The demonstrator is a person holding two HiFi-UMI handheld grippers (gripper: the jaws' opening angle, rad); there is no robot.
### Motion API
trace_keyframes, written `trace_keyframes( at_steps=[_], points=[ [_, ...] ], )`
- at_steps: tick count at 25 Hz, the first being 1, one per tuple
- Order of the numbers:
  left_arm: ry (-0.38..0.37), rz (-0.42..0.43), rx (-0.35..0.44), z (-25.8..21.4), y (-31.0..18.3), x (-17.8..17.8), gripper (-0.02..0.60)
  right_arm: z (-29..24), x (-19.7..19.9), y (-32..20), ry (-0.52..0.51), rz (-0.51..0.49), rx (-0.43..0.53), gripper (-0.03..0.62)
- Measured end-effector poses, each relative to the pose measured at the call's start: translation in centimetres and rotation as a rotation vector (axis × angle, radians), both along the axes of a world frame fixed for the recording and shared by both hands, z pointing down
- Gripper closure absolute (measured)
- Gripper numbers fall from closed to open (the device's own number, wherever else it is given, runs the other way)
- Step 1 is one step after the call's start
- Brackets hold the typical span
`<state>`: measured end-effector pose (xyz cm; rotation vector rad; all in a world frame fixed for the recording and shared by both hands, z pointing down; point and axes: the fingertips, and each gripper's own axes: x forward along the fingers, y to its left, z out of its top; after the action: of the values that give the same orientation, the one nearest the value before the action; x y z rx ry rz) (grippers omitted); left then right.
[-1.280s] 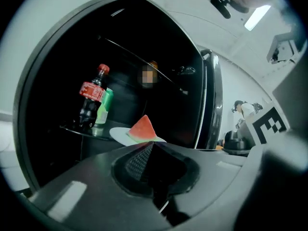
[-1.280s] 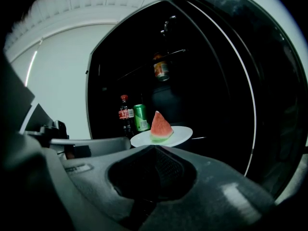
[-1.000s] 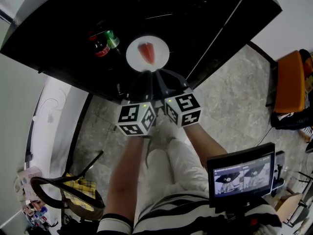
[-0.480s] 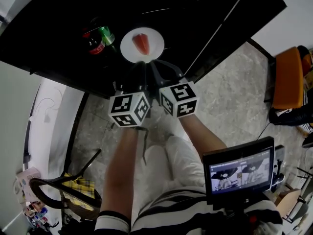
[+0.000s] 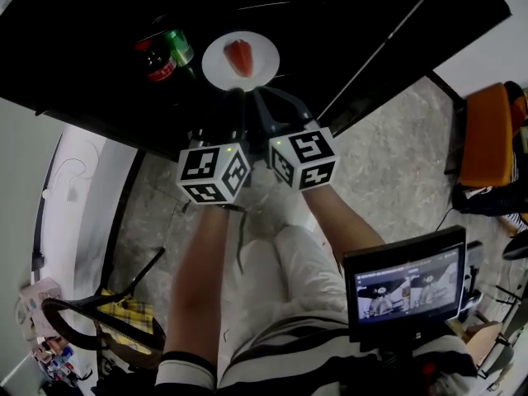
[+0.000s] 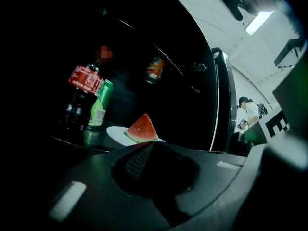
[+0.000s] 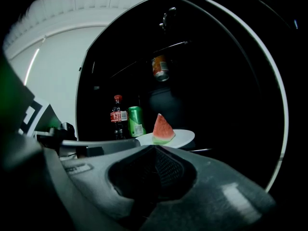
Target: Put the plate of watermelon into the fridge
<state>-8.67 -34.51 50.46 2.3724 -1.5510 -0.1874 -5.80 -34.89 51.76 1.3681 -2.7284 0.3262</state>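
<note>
From the head view, my left claw [image 5: 238, 97] and right claw [image 5: 262, 99] reach side by side into the dark fridge [image 5: 346, 23]. Each carries a cube of black-and-white squares. Both claws meet the near rim of the round white plate [image 5: 262, 66], which bears a red wedge of watermelon [image 5: 239, 56]. To the plate's left, close beside it, stand a dark cola bottle [image 5: 155, 63] with a red label and a green can [image 5: 179, 46].

In the left gripper view, my left claw [image 6: 147, 146] is pressed together to a point, pinching the plate's [image 6: 118, 134] near rim. One textured, cross-hatched pad shows in the matte black hollow behind the tip. The triangular watermelon [image 6: 142, 129] stands upright with its green rind down. The plate is over a glossy black shelf [image 6: 72, 138] near its front edge, and I cannot tell if it touches. On that shelf stand the bottle [image 6: 82, 95] and the smooth green can [image 6: 100, 105]. An orange can [image 6: 155, 70] lies on its side on a higher shelf.

In the right gripper view, my right claw [image 7: 154, 148] is likewise closed on the rim of the plate [image 7: 183, 137], its meshed pads meeting. The watermelon [image 7: 162, 128] rises just beyond the tip. The bottle [image 7: 118, 119] and green can [image 7: 136, 121] stand left of it, and the orange can [image 7: 161, 67] is above.
</note>
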Motion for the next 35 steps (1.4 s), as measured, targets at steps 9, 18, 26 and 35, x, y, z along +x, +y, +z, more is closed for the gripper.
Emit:
trace_keyframes(
  at_steps=[9,18,26,35],
  points=[
    [-0.002,0.005,0.049,-0.4,-0.7,-0.2,0.58,0.2,-0.9,-0.4,-0.008,-0.032,0.04,0.598],
    [0.014,-0.006,0.089,-0.3,-1.1,-0.7,0.58,0.0,-1.3,-0.7,-0.023,-0.053,0.075,0.599],
    [0.042,-0.009,0.1,0.0,-1.2,-0.8,0.58,0.0,-1.5,-1.1,-0.045,-0.056,0.094,0.599],
    [0.079,-0.009,0.129,0.3,-1.3,-1.6,0.58,-0.2,-1.8,-1.2,-0.072,-0.054,0.129,0.598]
  ],
)
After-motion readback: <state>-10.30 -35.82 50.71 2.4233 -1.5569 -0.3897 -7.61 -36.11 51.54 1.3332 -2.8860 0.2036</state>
